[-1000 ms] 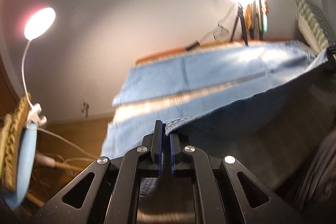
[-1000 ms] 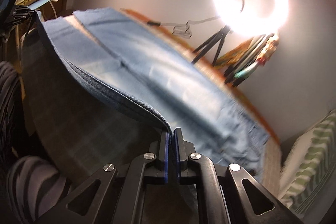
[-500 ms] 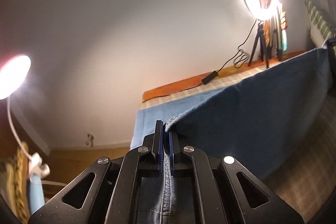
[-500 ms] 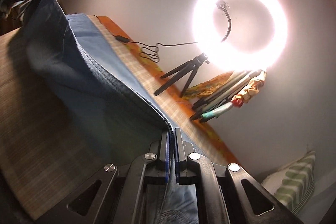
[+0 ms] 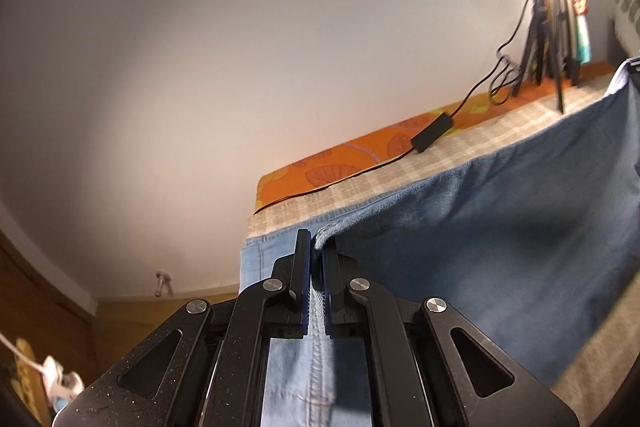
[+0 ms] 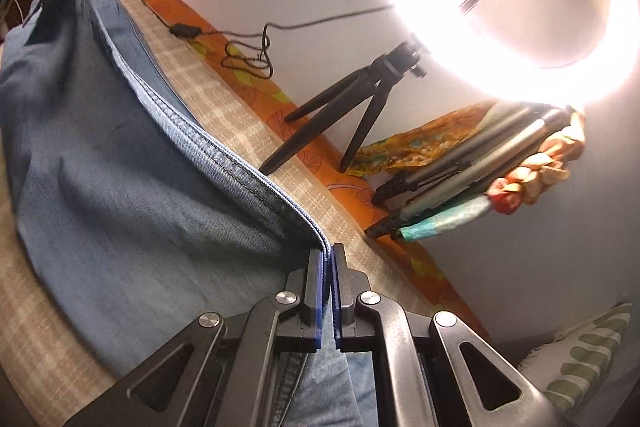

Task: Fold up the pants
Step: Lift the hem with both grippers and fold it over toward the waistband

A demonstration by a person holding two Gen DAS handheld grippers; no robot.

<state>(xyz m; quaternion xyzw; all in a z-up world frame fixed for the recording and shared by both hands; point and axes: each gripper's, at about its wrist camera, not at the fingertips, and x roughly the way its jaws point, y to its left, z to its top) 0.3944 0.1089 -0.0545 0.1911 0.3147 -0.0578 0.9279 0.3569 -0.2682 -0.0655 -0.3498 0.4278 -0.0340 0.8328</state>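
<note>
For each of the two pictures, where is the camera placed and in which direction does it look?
Left wrist: sits behind the left claw, looking along its fingers over the blue pants toward the wall and the table's far left end; only that claw shows.
Right wrist: sits behind the right claw, looking over the pants toward the ring light and its tripod; only that claw shows.
Shared: pants, checked table, ring light, its cable.

Pants point(image 5: 500, 239) – soft matt denim, stitched hem; table cover point(image 6: 224, 107) – coarse woven checked cloth.
</note>
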